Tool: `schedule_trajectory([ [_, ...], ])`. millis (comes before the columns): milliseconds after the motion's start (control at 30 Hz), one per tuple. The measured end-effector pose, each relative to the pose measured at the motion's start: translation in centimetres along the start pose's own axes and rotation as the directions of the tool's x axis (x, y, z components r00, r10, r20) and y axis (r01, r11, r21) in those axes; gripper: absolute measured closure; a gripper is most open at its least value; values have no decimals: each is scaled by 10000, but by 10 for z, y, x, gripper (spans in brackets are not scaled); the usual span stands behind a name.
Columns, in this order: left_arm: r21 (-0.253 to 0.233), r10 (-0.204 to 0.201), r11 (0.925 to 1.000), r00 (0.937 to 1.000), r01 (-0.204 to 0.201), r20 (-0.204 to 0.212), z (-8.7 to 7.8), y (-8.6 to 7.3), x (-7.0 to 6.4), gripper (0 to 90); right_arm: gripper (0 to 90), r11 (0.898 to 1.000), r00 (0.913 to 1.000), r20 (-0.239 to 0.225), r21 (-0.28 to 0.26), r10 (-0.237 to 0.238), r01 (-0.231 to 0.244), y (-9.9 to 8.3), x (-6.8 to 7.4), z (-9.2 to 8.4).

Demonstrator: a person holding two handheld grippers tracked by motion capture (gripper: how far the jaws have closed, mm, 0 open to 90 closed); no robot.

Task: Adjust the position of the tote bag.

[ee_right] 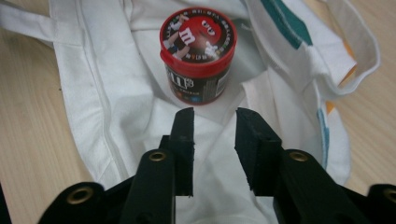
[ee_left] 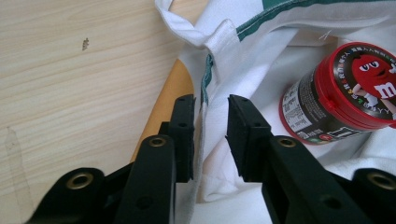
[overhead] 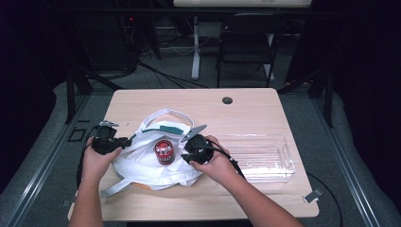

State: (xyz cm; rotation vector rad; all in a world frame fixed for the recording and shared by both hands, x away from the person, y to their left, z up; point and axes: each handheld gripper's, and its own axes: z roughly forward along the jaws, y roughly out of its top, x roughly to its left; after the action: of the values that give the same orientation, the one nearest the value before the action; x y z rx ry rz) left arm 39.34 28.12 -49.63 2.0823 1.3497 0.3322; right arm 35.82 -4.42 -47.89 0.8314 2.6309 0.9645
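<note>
A white cloth tote bag (overhead: 142,166) with green trim lies flat in the middle of the wooden table. A red-lidded candy jar (overhead: 164,150) stands upright on the cloth at the bag's mouth. My left gripper (overhead: 125,141) is at the bag's left edge. In the left gripper view its jaws (ee_left: 211,100) stand apart with the bag's hem (ee_left: 208,70) running between them, and the pads do not press it. The jar (ee_left: 341,88) is off to their right. My right gripper (overhead: 184,153) sits just right of the jar. Its jaws (ee_right: 214,112) hang open above the cloth (ee_right: 126,93), short of the jar (ee_right: 198,51).
A clear plastic tray (overhead: 279,163) lies on the table's right side, close to my right hand. Something flat and orange (ee_left: 170,93) peeks out from under the bag's edge. The bag's handle loops (overhead: 172,113) reach toward the back. A cable hole (overhead: 227,100) is near the far edge.
</note>
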Motion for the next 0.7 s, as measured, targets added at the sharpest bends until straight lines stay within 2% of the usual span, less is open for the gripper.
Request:
schedule_trajectory([
  [33, -17, -34, 10000, 10000, 34, 6, -1, 0, 0, 697, 656, 9999, 10000, 42, -147, -22, 22, 1, 1, -1],
  [233, -220, -79, 9997, 10000, 78, -60, -5, -1, 1, 666, 587, 9999, 9999, -62, -97, 101, -101, 10, -3, -2],
  [333, -186, -94, 9998, 10000, 93, -32, -7, -1, 2, 668, 552, 10000, 10000, 45, -43, -11, 12, 13, -4, -3],
  [467, -242, -168, 9996, 9998, 170, 84, -7, -1, 2, 664, 505, 9996, 9997, 160, -242, -157, 161, 19, -3, -2],
  [700, -210, -146, 9997, 9998, 148, 132, -8, -1, 1, 656, 496, 9985, 9985, 320, -306, -436, 445, 24, -1, 2],
])
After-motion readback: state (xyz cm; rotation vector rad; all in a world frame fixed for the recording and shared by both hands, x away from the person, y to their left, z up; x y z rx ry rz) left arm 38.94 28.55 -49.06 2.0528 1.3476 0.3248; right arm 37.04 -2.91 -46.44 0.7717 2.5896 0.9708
